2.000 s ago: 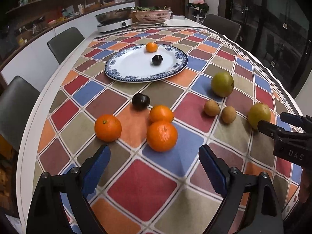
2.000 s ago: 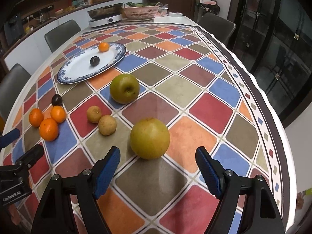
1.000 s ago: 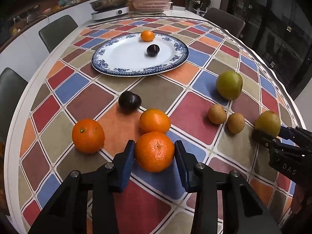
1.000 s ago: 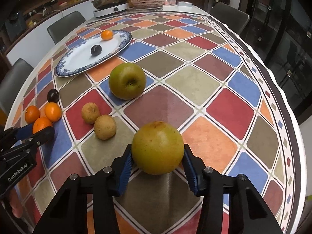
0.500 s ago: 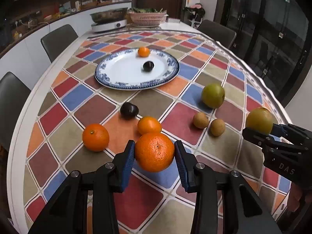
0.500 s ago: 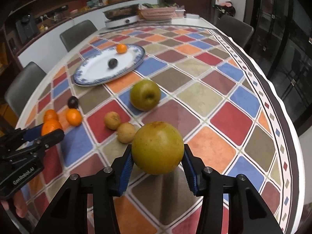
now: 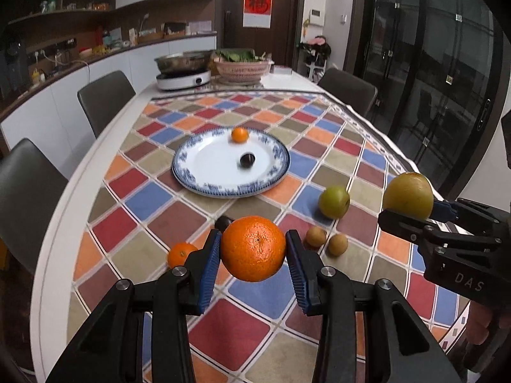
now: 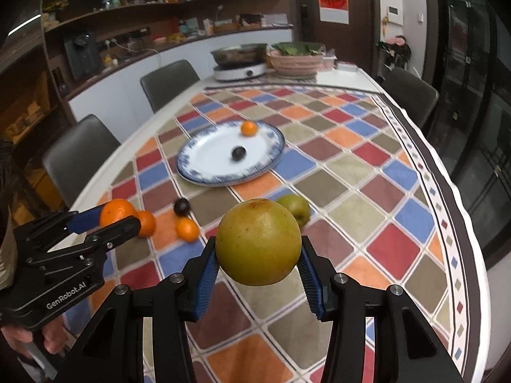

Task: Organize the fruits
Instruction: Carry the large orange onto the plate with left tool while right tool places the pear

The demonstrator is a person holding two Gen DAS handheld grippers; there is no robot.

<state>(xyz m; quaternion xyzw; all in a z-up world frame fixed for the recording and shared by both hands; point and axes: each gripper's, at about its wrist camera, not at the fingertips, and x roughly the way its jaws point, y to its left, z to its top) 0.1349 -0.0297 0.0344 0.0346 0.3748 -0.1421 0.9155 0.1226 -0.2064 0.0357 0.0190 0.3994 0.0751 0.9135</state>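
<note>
Left gripper (image 7: 254,249): fingers clamped on large orange (image 7: 253,248), held above tabletop (image 7: 249,335).
Right gripper (image 8: 258,242): fingers clamped on yellow-green pear (image 8: 258,241).

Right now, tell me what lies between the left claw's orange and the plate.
In the left wrist view, only a dark plum on tablecloth lies between the held orange and the plate.

two seconds ago both claws stood open over the fruit. since then the left claw (image 7: 254,257) has closed on the large round orange (image 7: 253,248) and the right claw (image 8: 258,263) on the yellow-green round pear (image 8: 258,241), lifting both clear of the checkered table (image 7: 242,325).
</note>
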